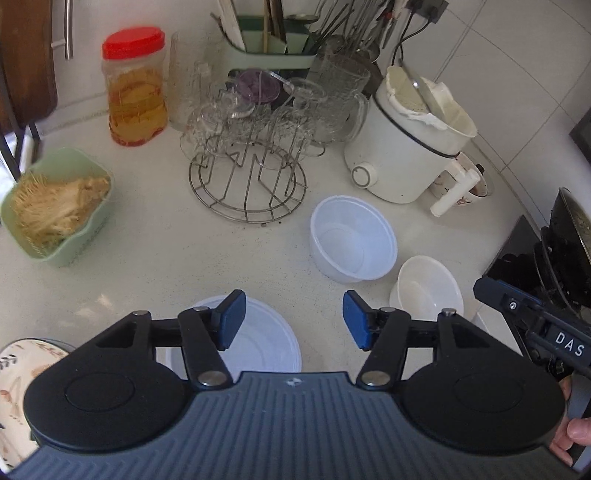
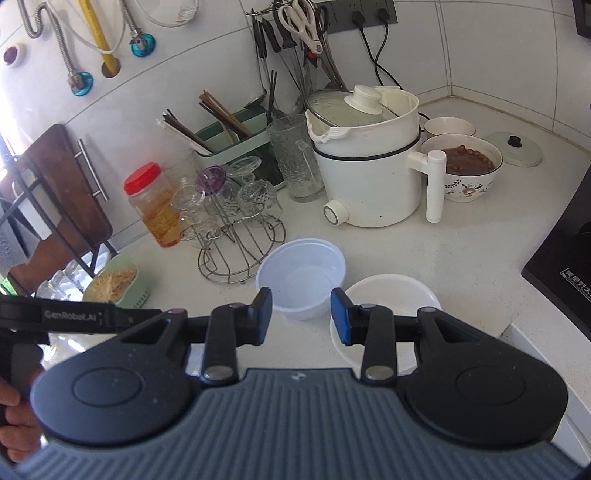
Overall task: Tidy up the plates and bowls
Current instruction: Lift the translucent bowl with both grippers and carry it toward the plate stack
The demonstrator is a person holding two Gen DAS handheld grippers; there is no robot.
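Nothing stacked yet: translucent bowl (image 1: 354,238), white bowl (image 1: 426,288), plate (image 1: 258,336) lie separate on bench (image 1: 147,258); both jaws apart, empty.

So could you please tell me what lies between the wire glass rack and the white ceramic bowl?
The translucent plastic bowl sits between the wire glass rack and the white ceramic bowl, most clearly in the right wrist view.

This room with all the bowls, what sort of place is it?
A home kitchen, most likely: a tiled wall, hanging utensils, an electric cooking pot and a glass-drying rack on the counter.
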